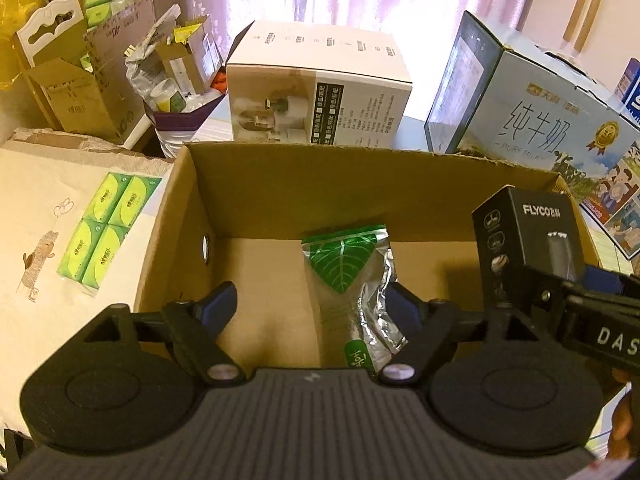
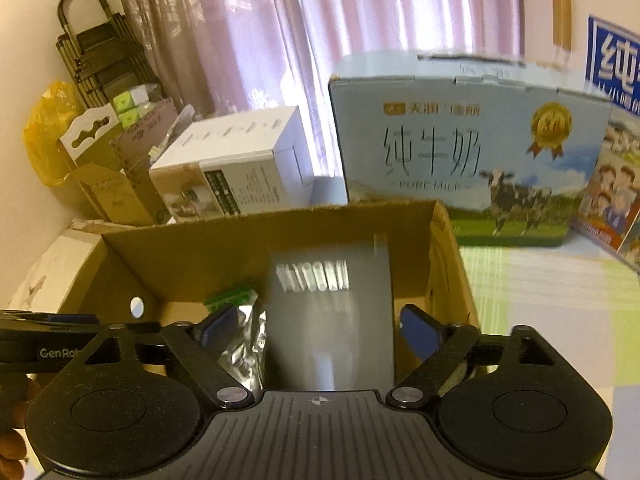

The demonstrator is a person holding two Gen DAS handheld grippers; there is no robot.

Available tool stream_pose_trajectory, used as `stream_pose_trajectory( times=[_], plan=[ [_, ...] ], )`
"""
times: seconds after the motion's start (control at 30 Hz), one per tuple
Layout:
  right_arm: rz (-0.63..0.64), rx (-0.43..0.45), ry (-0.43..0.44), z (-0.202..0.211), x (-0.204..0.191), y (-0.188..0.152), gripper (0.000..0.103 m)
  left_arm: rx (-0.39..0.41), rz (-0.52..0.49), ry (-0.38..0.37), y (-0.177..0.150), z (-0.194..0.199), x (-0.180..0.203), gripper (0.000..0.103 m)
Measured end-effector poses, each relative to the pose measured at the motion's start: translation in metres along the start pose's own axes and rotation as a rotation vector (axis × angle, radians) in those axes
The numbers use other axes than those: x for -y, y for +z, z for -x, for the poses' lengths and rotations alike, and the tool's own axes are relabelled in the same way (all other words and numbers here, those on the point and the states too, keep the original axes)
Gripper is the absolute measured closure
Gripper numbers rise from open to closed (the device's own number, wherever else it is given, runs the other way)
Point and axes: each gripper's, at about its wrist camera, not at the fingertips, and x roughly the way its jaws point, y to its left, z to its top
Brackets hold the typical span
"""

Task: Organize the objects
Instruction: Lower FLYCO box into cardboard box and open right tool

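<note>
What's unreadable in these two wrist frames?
- Black box: right wrist view, motion-blurred, label illegible; whether the right gripper pads touch it is unclear.
- Foil pouch: left wrist view, lower part hidden by the left gripper body.
- Carton near wall: cut off by gripper bodies in both views.
- Milk box: right end cut by frame edge.

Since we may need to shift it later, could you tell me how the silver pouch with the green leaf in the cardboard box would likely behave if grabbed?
The silver pouch looks crinkled and creased, so it would probably flex and crumple rather than stay stiff. Its shiny foil may be slippery between pads. It leans loosely inside the cardboard box, so a push would likely make it slump or slide.
</note>
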Motion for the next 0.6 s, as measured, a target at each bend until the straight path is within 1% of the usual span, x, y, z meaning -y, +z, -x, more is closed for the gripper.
stream_pose_trajectory(
  times=[0.1, 0.2, 0.33, 0.47, 0.6],
  plan=[
    [0.005, 0.011, 0.023, 0.005, 0.001, 0.001, 0.013, 0.009, -0.012, 0.005, -0.002, 0.003, -0.001, 0.022],
    [0.008, 0.020, 0.021, 0.010, 0.001, 0.002, 0.012, 0.023, -0.031, 0.019, -0.004, 0.007, -0.001, 0.019],
    [0.006, 0.026, 0.033, 0.020, 0.003, 0.000, 0.012, 0.027, -0.036, 0.007, -0.007, 0.014, -0.003, 0.018],
    [-0.008, 0.046, 0.038, 0.033, 0.004, -0.003, 0.012, 0.038, -0.040, 0.004, -0.011, 0.022, -0.005, 0.014],
    [-0.028, 0.073, 0.047, 0.050, 0.005, -0.004, 0.012, 0.050, -0.038, -0.006, -0.014, 0.034, -0.006, 0.014]
  ],
)
